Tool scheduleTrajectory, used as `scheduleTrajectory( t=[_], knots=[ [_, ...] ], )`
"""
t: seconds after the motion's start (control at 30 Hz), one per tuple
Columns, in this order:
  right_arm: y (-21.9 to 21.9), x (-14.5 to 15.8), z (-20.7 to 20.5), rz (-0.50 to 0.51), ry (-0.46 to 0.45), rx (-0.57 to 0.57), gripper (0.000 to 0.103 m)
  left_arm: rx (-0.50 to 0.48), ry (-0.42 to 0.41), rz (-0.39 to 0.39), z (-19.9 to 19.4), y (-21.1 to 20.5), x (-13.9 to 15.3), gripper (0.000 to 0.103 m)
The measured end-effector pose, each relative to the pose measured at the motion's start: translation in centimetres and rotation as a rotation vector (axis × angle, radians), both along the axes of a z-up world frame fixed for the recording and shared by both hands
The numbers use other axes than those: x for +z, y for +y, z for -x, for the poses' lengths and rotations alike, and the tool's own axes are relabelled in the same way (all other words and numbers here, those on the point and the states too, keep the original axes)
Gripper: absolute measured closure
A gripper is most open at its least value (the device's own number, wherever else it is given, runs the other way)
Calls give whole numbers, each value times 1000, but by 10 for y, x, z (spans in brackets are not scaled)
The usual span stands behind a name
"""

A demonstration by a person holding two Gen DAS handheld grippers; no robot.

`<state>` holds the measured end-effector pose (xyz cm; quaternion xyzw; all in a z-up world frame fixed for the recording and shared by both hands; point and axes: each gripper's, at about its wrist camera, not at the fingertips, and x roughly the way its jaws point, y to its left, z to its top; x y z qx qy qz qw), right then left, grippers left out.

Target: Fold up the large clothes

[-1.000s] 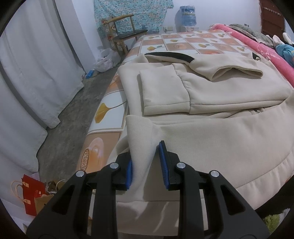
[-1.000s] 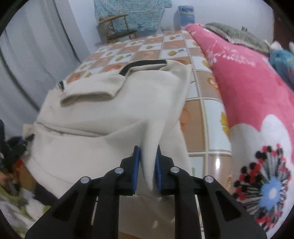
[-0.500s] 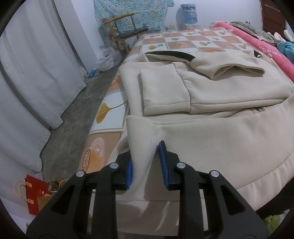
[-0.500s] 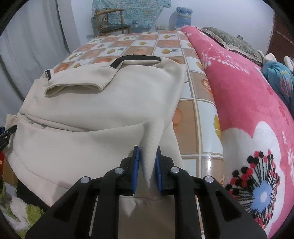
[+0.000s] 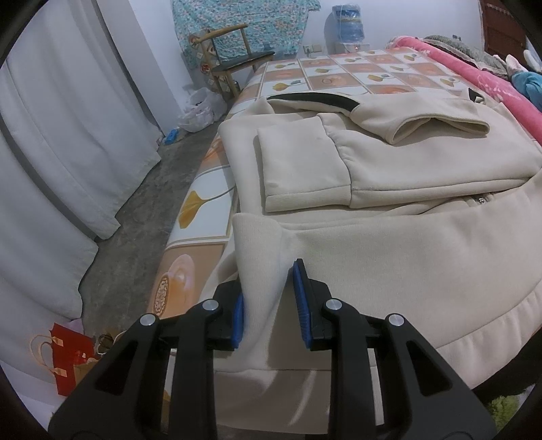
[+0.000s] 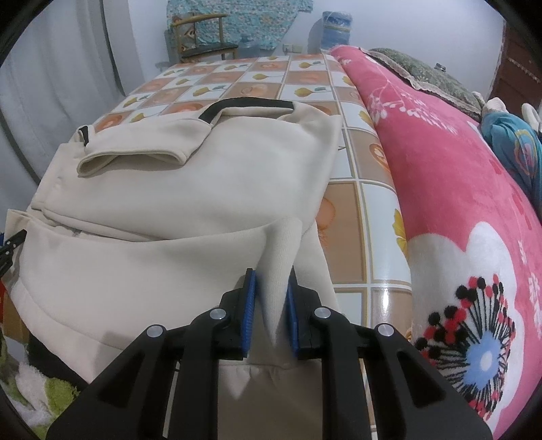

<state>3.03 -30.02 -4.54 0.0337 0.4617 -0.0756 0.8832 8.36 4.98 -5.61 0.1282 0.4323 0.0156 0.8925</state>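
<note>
A large cream hooded jacket [image 5: 406, 162] lies on the bed, both sleeves folded across its chest and its black-lined collar at the far end. It also fills the right wrist view [image 6: 189, 189]. My left gripper [image 5: 271, 301] is shut on the jacket's bottom hem at its left corner and holds it raised over the lower body. My right gripper [image 6: 271, 298] is shut on the hem's right corner, also raised. The lifted hem hangs as a band between the two grippers.
The bed's tiled sheet [image 6: 257, 78] extends beyond the jacket. A pink floral blanket [image 6: 457, 189] lies along the right side. White curtains [image 5: 67, 135], a wooden chair [image 5: 233, 57], a water bottle [image 5: 345, 20] and a red bag on the floor [image 5: 67, 358] stand to the left.
Both grippers have carried the hem forward, toward the collar. The right wrist view has risen and the jacket now lies flatter under it.
</note>
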Motion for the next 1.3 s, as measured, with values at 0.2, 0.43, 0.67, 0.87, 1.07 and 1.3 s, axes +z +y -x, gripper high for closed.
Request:
scheduleTrajectory(
  t=[0.2,0.43,0.67,0.87,1.07,1.3],
  knots=[
    [0,0,0,1,0,2,86,1,-2,1,0,0,0,78],
    [5,12,12,16,-53,8,97,-2,-40,-5,5,6,5,95],
    [22,81,62,27,-243,27,98,-94,-237,153,59,28,83,98],
    [12,140,60,19,-424,36,98,-145,-398,225,55,41,151,98],
    [-15,162,9,23,-482,46,98,-159,-432,249,-13,47,172,98],
    [-46,121,-87,-12,-390,45,98,-136,-257,236,-130,34,114,98]
  ],
)
